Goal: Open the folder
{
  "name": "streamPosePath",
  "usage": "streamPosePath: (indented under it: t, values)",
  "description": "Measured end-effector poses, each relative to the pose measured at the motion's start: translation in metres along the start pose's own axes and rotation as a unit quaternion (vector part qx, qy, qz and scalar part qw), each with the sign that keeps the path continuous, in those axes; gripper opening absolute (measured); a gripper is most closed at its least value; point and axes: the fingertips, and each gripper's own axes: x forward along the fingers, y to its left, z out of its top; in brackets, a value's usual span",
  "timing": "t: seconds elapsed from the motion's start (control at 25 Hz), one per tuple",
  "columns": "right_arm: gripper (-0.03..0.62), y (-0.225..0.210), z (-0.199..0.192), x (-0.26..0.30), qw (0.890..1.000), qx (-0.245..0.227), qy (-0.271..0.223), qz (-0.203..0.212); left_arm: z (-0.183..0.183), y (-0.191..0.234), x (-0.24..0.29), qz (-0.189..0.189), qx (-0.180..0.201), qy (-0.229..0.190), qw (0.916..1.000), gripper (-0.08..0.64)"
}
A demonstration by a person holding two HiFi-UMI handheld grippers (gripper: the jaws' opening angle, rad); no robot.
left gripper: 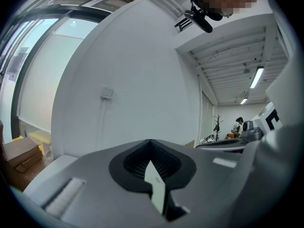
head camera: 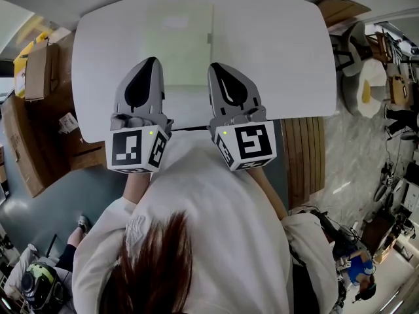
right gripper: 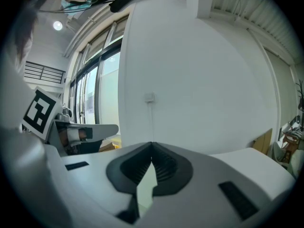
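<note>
Head view: left gripper (head camera: 154,60), right gripper (head camera: 214,66) closed, empty; folder (head camera: 178,41) on table (head camera: 98,44) ahead.

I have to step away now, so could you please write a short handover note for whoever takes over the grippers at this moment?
Left gripper: shut, empty, held near the table's front edge.
Right gripper: shut, empty, alongside the left.
Folder: pale and translucent, lying flat and apparently closed on the white table; both grippers' tips sit by its near corners, contact unclear.
Done: nothing yet.
Left: open the jaws, catch the cover's edge, and swing the folder open.
</note>
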Motion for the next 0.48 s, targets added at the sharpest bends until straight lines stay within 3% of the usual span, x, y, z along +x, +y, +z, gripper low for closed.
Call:
streamPosePath:
  t: [0.48]
  values:
    - [0.006,-0.0018,0.0005,-0.0023,1.0,0.0,-0.002,-0.003,0.0001,-0.0007,-0.0006,0.002,-0.003,-0.003,1.0,0.008]
